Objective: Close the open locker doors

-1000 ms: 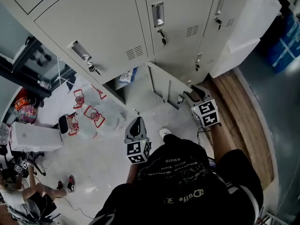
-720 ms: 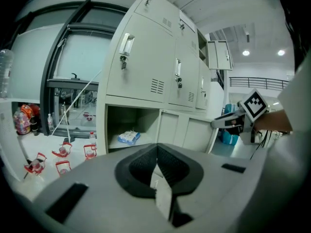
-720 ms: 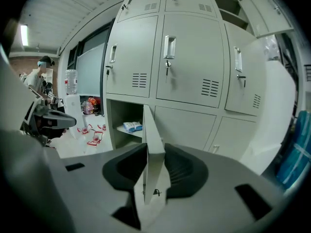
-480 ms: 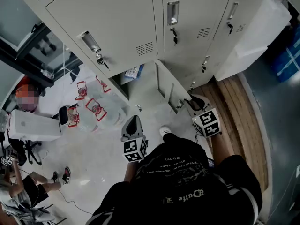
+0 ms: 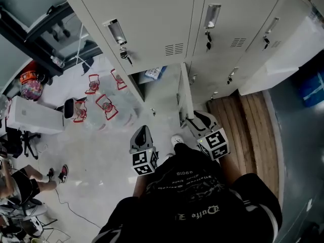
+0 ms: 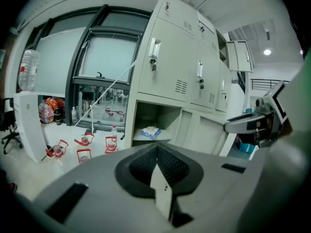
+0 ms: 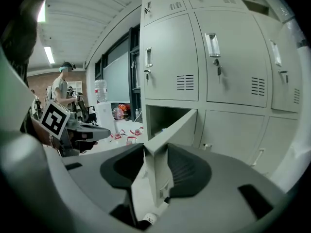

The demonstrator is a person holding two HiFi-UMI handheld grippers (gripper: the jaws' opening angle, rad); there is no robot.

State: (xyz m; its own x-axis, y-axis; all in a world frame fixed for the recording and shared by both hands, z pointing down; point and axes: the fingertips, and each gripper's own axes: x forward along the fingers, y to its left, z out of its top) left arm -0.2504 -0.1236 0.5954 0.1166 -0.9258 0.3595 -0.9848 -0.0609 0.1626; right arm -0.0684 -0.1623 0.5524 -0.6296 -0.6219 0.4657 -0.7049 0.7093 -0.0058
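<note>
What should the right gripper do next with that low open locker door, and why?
Probably swing the right gripper leftward toward the open compartment, pushing the door shut. The door's free edge stands between its jaws, which are opening, so a push seems likelier than a grip, and the door juts well out from the lockers.

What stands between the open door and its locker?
Nothing visible does. The door looks to have a clear path to the locker; the packet lies inside it. The right gripper has its opening jaws astride the door's edge.
</note>
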